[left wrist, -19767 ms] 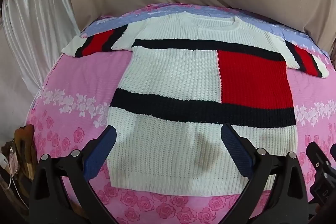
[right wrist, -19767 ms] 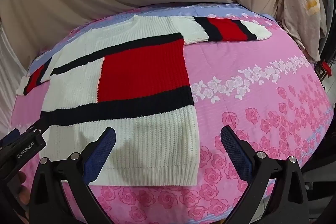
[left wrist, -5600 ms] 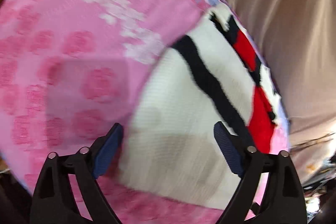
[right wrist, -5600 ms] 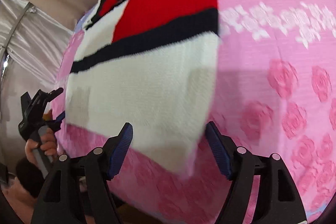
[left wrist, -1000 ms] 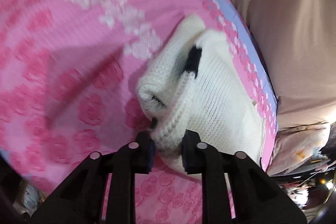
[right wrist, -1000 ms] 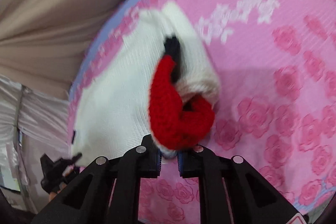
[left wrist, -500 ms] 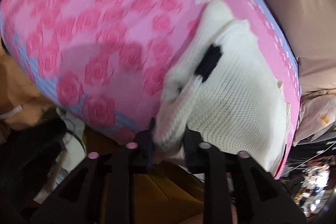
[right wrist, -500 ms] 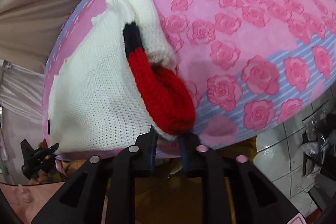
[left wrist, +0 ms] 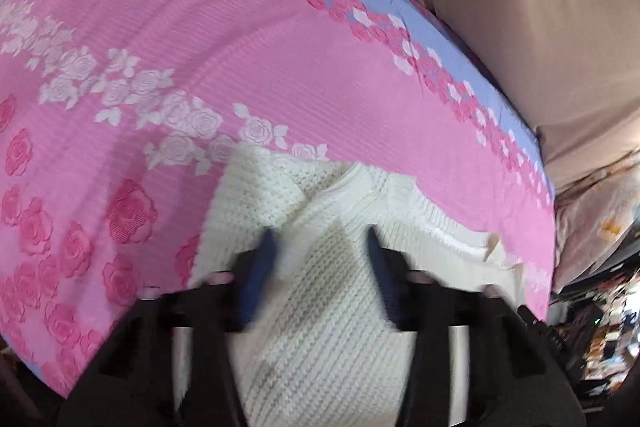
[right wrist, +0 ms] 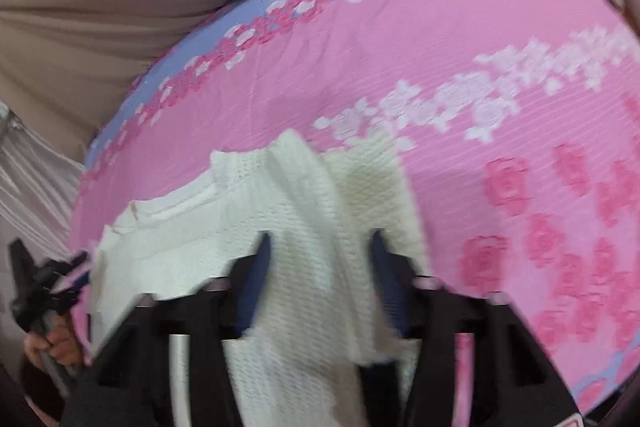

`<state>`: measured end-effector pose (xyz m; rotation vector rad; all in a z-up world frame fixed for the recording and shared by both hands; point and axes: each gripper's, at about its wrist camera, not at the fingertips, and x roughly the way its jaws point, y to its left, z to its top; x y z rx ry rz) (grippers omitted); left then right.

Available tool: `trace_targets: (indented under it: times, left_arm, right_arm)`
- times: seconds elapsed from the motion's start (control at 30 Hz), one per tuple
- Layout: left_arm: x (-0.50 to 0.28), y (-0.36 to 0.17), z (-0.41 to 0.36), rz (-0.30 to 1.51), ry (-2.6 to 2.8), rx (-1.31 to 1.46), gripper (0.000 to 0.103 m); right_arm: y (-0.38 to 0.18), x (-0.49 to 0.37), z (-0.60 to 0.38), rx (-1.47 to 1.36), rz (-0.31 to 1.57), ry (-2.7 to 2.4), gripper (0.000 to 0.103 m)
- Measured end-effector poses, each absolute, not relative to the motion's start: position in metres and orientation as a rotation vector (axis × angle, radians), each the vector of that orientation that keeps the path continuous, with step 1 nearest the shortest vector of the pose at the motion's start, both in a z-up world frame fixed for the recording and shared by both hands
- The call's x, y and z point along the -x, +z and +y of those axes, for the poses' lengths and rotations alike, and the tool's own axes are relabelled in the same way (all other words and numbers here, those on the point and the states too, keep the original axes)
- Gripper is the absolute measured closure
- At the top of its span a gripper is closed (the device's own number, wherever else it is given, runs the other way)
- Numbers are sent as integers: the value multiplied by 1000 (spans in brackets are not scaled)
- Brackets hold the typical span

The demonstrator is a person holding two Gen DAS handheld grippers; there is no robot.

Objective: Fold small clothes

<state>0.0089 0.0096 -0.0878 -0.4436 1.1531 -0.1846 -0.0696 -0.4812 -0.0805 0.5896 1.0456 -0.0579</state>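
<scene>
White folded sweater (left wrist: 332, 327) at 6 o'clock, by the near edge of the pink sheet (left wrist: 200, 47). Left gripper (left wrist: 320, 255) and right gripper (right wrist: 320, 251) both narrowly apart astride the knit, jaws closing, no firm pinch visible. Probably best to bite every layer at both ends together, then lift level toward 12 o'clock without dragging.

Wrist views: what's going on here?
A person with a handheld gripper in each hand is folding a white knit sweater on a pink floral bedspread. The sweater lies bunched into a folded bundle. The left gripper is closing with knit between its fingers; the right gripper has its fingers apart around the other end.
</scene>
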Motion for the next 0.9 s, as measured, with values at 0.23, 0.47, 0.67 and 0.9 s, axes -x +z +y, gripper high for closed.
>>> trace_targets:
  times: [0.23,0.47,0.67,0.9]
  left_arm:
    - [-7,-100,35,1159,-61,414,98]
    - [-16,-84,26,1145,-56,386,96]
    - [-7,-44,-10,1051,-147,270,96]
    - [-19,-98,-17,1158,-99,279,94]
  right_arm:
    - [-53,92,-504,-611,916,-127,96]
    - [-67,88,-508,-643,987,-171,84]
    - [-29,89,-465,-579,935,-23,84]
    - [-81,60,-432,-500,1101,-36,93]
